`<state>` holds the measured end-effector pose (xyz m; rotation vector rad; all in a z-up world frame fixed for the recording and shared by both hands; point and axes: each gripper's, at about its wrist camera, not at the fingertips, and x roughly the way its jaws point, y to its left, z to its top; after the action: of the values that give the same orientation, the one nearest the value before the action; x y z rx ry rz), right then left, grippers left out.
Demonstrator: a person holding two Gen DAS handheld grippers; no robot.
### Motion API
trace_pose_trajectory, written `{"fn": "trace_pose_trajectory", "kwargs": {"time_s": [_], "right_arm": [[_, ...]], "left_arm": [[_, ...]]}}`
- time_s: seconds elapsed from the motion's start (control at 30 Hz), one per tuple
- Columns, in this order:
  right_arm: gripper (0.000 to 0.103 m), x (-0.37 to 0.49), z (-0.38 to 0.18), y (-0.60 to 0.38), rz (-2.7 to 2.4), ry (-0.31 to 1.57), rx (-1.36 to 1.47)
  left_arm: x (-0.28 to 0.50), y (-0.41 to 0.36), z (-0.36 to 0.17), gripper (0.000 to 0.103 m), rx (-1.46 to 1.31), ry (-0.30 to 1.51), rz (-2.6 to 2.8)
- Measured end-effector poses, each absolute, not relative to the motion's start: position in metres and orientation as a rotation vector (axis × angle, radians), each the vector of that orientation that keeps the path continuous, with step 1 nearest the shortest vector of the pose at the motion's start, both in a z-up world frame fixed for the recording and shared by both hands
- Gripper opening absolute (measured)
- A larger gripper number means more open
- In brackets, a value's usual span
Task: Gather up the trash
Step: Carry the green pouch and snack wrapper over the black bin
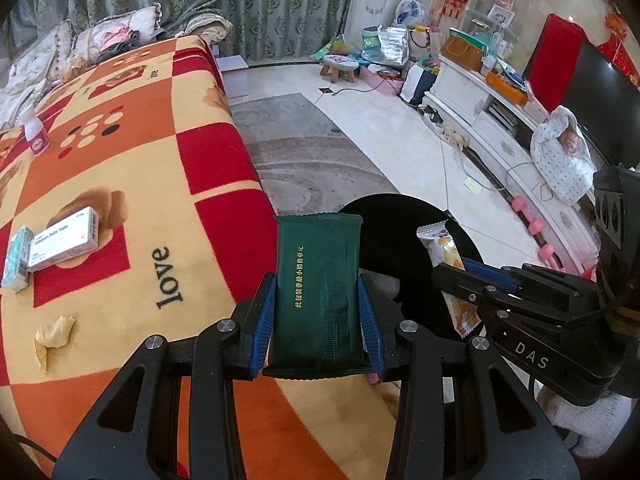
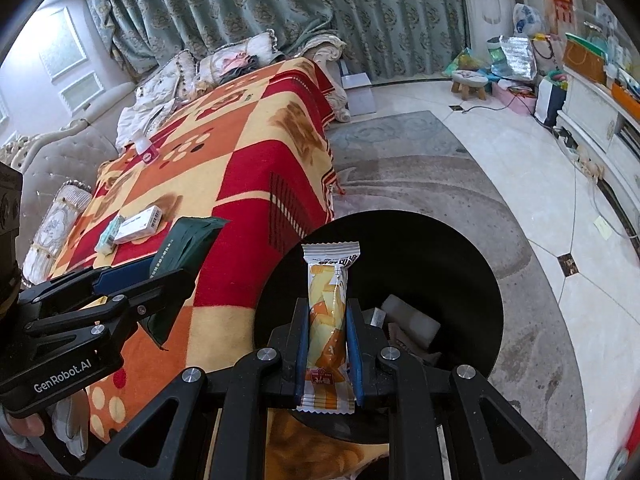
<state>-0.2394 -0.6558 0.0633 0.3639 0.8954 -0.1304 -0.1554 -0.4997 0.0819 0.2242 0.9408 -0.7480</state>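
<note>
Far left, on the checked "love" blanket point(image 1: 132, 208): a small white bottle with a pink label point(image 1: 35, 136), a teal tissue pack point(image 1: 18, 258) touching a white medicine box point(image 1: 66, 246), and a crumpled yellowish wrapper point(image 1: 52, 338) nearer the camera.

Centre: left gripper point(image 1: 319, 304) clamped on a dark green wrapper point(image 1: 319, 292), blue pads pressing both long edges, the packet standing upright between them with yellow print down its face. It sits over the blanket's edge, just beside the black bin point(image 1: 400, 236).

Right of it: right gripper point(image 2: 329, 344) closed tight on a slim orange-and-white snack wrapper point(image 2: 329, 312), also upright, held above the bin's open mouth point(image 2: 460, 272). White and brown scraps lie in the bin.

Further right: grey rug point(image 2: 420, 168), pale tiled floor, white TV cabinet point(image 1: 480, 100), pink dumbbells point(image 1: 532, 224).
</note>
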Motion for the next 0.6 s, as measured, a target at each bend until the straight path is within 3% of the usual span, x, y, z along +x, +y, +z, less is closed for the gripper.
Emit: {"fn": "trace_pose_trajectory", "kwargs": {"time_s": [0.6], "right_arm": [[0.016,-0.239,0.054,-0.667,-0.145,0.916,0.387]], "left_arm": [[-0.150,-0.512,0.069,0.038,0.227,0.979,-0.763]]}}
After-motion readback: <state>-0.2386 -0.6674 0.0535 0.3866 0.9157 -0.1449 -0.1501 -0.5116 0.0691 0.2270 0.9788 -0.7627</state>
